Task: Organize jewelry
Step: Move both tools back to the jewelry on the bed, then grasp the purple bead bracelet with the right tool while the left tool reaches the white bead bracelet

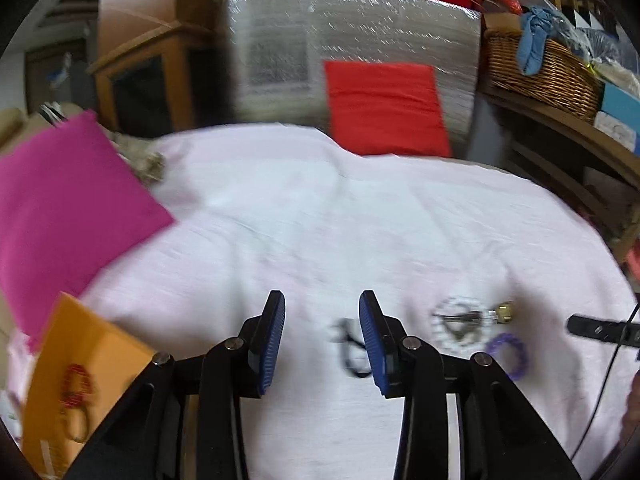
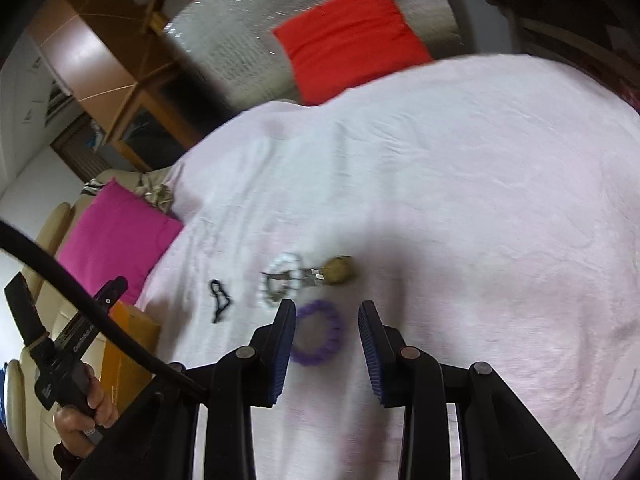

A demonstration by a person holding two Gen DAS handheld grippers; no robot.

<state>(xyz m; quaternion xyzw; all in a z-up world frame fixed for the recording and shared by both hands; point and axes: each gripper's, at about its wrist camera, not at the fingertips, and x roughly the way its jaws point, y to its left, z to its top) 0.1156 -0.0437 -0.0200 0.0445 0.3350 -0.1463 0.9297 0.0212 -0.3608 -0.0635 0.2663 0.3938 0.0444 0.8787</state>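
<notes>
The left hand-held gripper [image 1: 322,336] is wide open and holds nothing; a thin black cord loop [image 1: 352,350] lies on the pale pink bed sheet [image 1: 300,220] just beside its right finger. The right hand-held gripper [image 2: 327,346] is also wide open and empty, with the purple beaded bracelet [image 2: 318,338] between its fingers. A white beaded bracelet [image 2: 282,280] lies near. An orange box [image 1: 80,380] carries red beads [image 1: 78,388].

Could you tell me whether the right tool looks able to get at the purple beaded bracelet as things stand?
Probably yes. The right tool is open with the purple beaded bracelet lying flat on the pale pink cloth just ahead between its fingers; nothing covers it, and the white bead bracelet lies apart.
</notes>
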